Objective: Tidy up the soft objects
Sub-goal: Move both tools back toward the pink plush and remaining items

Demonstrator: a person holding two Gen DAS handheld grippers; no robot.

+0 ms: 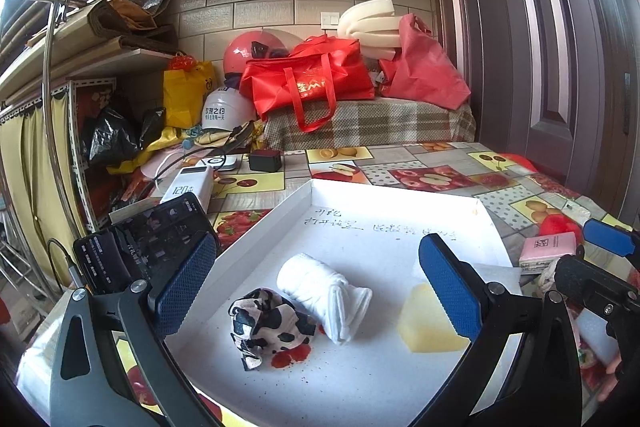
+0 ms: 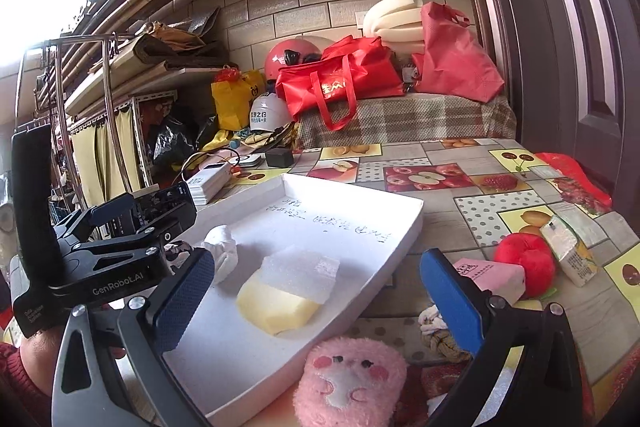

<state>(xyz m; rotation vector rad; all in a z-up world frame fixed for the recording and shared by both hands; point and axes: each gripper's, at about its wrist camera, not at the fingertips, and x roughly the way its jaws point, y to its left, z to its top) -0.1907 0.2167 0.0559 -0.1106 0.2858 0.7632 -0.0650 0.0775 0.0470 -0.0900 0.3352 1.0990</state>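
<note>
**A:** In the left wrist view, what lies ahead?

**B:** A shallow white tray (image 1: 400, 203) on a fruit-patterned tabletop (image 1: 432, 163). Inside it: a rolled white sock (image 1: 320, 291), a crumpled cow-print cloth (image 1: 268, 323) touching the sock's near end, and a yellow sponge (image 1: 424, 327) to the right, apart from both. The left gripper (image 1: 316, 287) hovers above them with its blue fingers (image 1: 184, 283) spread wide, holding nothing. A phone (image 1: 136, 251) sits just left of the tray. At far right the right gripper (image 1: 600, 259) shows.

**A:** And the right wrist view?

**B:** The same tray, with the sponge now seen under a white foam block (image 2: 300, 271) (resting on its far part). The right gripper (image 2: 316, 303) is also spread open and empty. Still outside the tray, on the tabletop: a pink plush toy (image 2: 352, 379) touching the tray's near wall, a knotted cloth (image 2: 436, 331), a pink packet (image 2: 492, 275) and a red plush (image 2: 524, 263) beside a small carton (image 2: 568, 251).

**A:** What could go wrong?

**B:** I judge the plush sits so close to the wall that a low grab might catch the rim and shove or tip the light tray. Closing on the foam alone could drag the sponge beneath it.
</note>
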